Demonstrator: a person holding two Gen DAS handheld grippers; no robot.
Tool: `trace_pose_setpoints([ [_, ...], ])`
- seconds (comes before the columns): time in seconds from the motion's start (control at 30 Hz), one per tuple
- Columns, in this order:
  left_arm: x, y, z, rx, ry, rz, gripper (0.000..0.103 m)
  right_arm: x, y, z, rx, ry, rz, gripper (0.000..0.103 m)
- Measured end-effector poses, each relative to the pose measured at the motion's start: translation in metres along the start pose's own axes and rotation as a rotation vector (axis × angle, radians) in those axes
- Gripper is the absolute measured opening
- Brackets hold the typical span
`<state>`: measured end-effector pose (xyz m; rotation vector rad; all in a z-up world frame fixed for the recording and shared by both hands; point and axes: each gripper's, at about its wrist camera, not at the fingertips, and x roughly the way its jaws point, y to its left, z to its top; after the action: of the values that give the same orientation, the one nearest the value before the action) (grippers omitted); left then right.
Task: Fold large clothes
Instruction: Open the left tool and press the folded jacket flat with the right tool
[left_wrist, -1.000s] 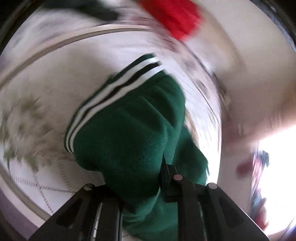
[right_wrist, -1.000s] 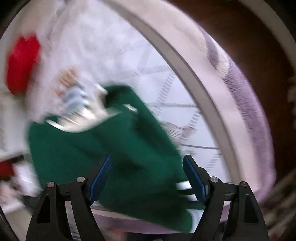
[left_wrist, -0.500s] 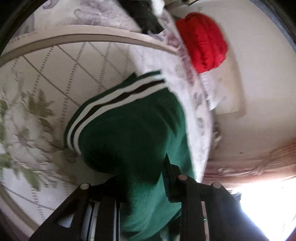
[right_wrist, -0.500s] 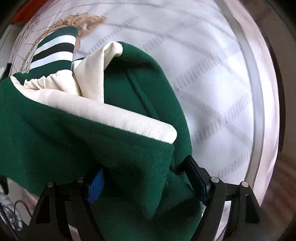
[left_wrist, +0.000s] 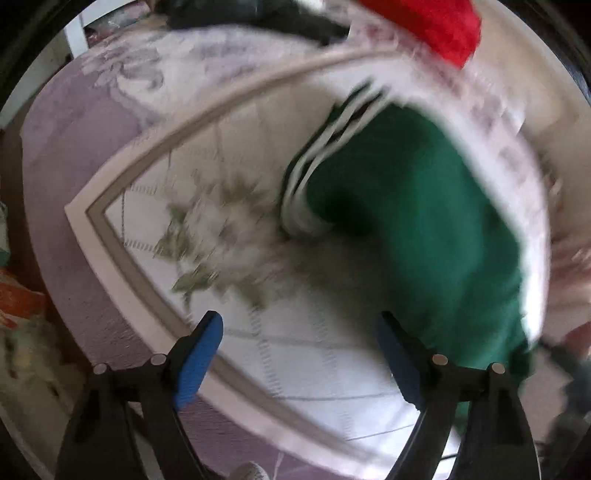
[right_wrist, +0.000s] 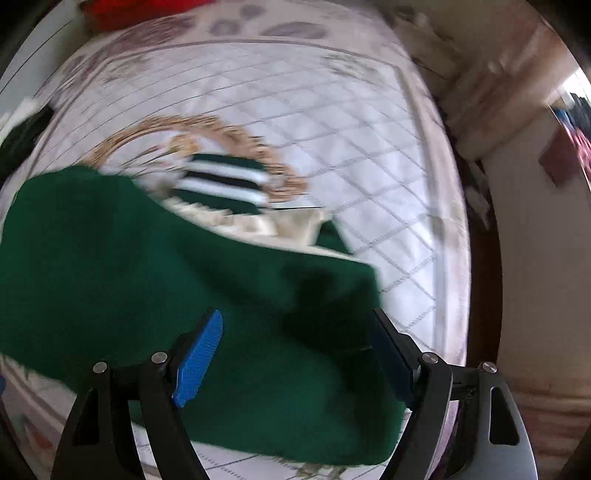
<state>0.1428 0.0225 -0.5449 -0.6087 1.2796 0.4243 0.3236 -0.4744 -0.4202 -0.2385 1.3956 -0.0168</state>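
We observe the left gripper (left_wrist: 299, 354) pointing steeply down at the bedspread (left_wrist: 295, 369), its jaws opening and already spread wide. Nothing lies between the blue pads (left_wrist: 199, 360); only quilted white fabric with a leaf print shows in the gap. The green garment (left_wrist: 424, 229) lies ahead and to the right of this gripper, running down past the outer side of its right finger. Its striped cuff (left_wrist: 310, 184) (green, white and black bands) sits at the garment's far left edge. The left wrist view is heavily blurred, so we cannot tell whether the cloth touches that finger.

The right gripper (right_wrist: 295, 354) also stands wide apart, pointing steeply down. Green cloth (right_wrist: 184, 295) fills the space between its fingers and spreads out to the left. We cannot tell whether the pads press on it or merely hang above it. Ahead of this gripper we note a cream inner layer (right_wrist: 258, 225), and beyond it a striped cuff (right_wrist: 225, 184) resting on the bedspread (right_wrist: 332, 110). A red item (left_wrist: 436, 26) lies at the far edge, ahead of the left gripper.
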Motion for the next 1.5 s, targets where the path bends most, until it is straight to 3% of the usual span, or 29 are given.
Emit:
trace_pose_setpoints([
  [0.1, 0.051, 0.018, -0.013, -0.012, 0.144, 0.055, 0.084, 0.019, 0.043, -0.003, -0.074, 0.071, 0.037, 0.082],
  [0.17, 0.071, 0.023, -0.011, -0.04, 0.178, 0.053, 0.084, 0.03, 0.062, -0.007, -0.109, 0.116, 0.049, 0.082],
  [0.23, 0.078, 0.019, -0.006, -0.036, 0.159, 0.043, 0.103, 0.038, 0.075, -0.006, -0.128, 0.135, 0.053, 0.082],
  [0.37, 0.09, 0.01, 0.002, -0.029, 0.172, 0.142, 0.103, 0.054, 0.092, -0.006, -0.152, 0.192, 0.056, 0.082],
  [0.53, 0.094, 0.008, 0.01, -0.086, 0.135, 0.177, 0.103, 0.076, 0.103, -0.005, -0.172, 0.266, 0.066, 0.082],
  [0.67, 0.097, 0.003, 0.019, -0.107, 0.126, 0.185, 0.103, 0.086, 0.104, -0.004, -0.172, 0.292, 0.08, 0.083],
  [0.93, 0.09, -0.005, 0.016, -0.105, 0.121, 0.189, 0.103, 0.101, 0.086, -0.009, -0.082, 0.323, 0.141, 0.097],
  [1.2, 0.084, -0.002, 0.012, -0.107, 0.114, 0.188, 0.103, 0.111, 0.078, -0.014, -0.067, 0.328, 0.155, 0.098],
  [1.27, 0.068, 0.005, 0.011, -0.147, 0.08, 0.151, 0.103, 0.113, 0.074, -0.006, -0.065, 0.33, 0.159, 0.098],
  [1.33, 0.039, 0.018, 0.01, -0.215, 0.005, 0.052, 0.1, 0.111, 0.073, -0.003, -0.062, 0.333, 0.163, 0.098],
  [1.43, -0.002, 0.035, 0.009, -0.314, -0.078, -0.106, 0.1, 0.108, 0.071, 0.004, -0.059, 0.334, 0.168, 0.098],
  [1.5, -0.009, 0.043, 0.012, -0.418, -0.074, -0.284, 0.1, 0.109, 0.069, 0.004, -0.053, 0.334, 0.171, 0.098],
])
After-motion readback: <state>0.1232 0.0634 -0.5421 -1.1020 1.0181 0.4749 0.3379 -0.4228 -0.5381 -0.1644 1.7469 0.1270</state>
